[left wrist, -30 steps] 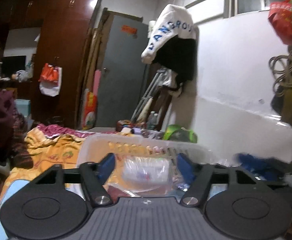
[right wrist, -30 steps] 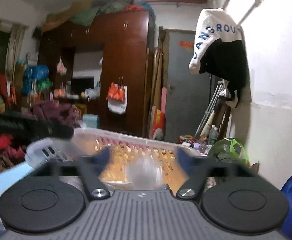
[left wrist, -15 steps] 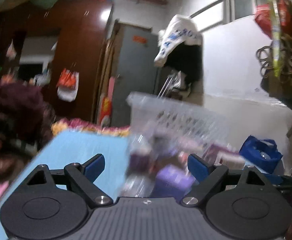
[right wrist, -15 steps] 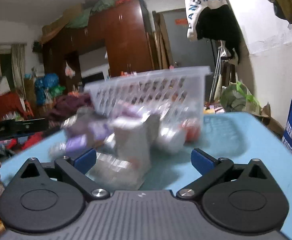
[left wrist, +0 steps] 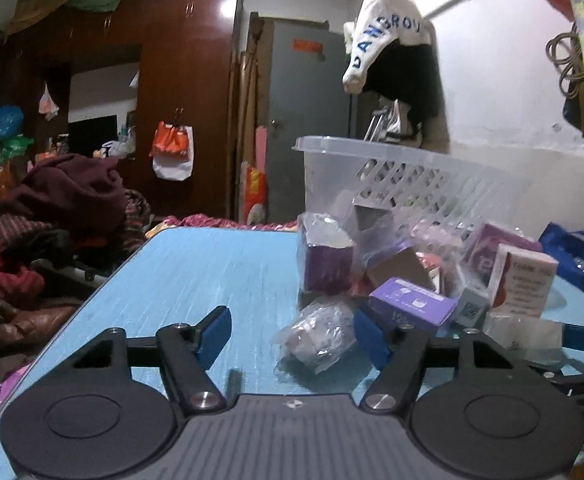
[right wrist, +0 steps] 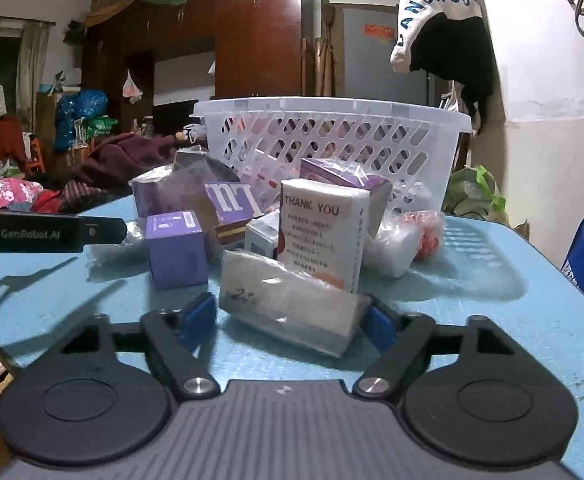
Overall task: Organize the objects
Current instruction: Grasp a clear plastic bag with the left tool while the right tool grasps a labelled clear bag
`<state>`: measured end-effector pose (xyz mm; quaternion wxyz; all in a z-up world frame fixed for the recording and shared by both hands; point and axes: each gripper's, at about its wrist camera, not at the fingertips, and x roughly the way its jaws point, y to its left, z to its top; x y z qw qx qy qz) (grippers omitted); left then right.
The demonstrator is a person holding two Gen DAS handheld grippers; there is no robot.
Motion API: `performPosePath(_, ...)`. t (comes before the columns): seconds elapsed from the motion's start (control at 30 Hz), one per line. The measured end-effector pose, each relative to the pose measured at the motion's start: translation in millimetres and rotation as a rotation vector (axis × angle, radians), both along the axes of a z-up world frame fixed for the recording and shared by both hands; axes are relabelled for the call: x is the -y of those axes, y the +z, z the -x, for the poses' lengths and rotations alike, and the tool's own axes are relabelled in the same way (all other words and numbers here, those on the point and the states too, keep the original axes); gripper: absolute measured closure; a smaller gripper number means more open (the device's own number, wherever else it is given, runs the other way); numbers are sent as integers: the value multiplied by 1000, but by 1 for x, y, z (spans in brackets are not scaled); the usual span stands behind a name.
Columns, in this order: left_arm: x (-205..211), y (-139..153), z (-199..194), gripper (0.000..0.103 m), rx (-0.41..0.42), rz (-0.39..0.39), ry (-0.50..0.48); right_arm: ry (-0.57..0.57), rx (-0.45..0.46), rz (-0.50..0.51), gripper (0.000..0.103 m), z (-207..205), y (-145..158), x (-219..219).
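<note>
Blue table (right wrist: 491,320), matte w/ a fine scratched grain, and a heap of small packs dumped in front of a white plastic basket (right wrist: 331,136). Basket's a rounded tub w/ slotted lattice walls and a thick rim, upright at the far side of the pile, touching the rearmost packs.

Right gripper (right wrist: 288,318) is low at the table, jaws closing, about mid-width. Between them lies a white pack (right wrist: 292,304): soft, crinkly film wrap, blocky oblong, flat on the table, long axis running across the view from left pad to right pad. Right pad looks to be at its end; left pad has a small gap, so not gripped yet. Just behind it stands a tall white carton (right wrist: 319,236), smooth card, "THANK YOU" printed on top, upright. Left of that, a purple cube box (right wrist: 176,248), glossy card, sits on the table.

Left gripper (left wrist: 292,336) is also closing, mid-width. A clear bag (left wrist: 315,340), wrinkled and shiny, bulging round a dark lump, lies just inside its right pad, long axis slanting up to the right. Left pad is well clear of it. Beyond, a flat purple box (left wrist: 411,304) lies on its side, pointing right.
</note>
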<state>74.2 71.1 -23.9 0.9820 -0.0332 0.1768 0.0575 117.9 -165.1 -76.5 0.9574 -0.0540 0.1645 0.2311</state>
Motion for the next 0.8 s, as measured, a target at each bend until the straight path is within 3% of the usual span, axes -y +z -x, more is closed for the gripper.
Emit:
performPosePath(0.1,7,0,-6,45,-53,-61,-24,9,11,3,24,2,0,1)
performPosePath(0.17,13,-1,-5,45,-59,-105,-43,21,9,-17,24,3,0,5)
performPosePath(0.27,15,-1,-2,49,-48,-104,-75,28,10,-43,24,6,2,11)
performPosePath(0.33,14,-2,1,60,-27,-88,-92,27,16,-48,24,8,3,15)
performPosePath(0.8,19,-8,22,60,35,-61,-152,-14,59,-120,24,12,15,51)
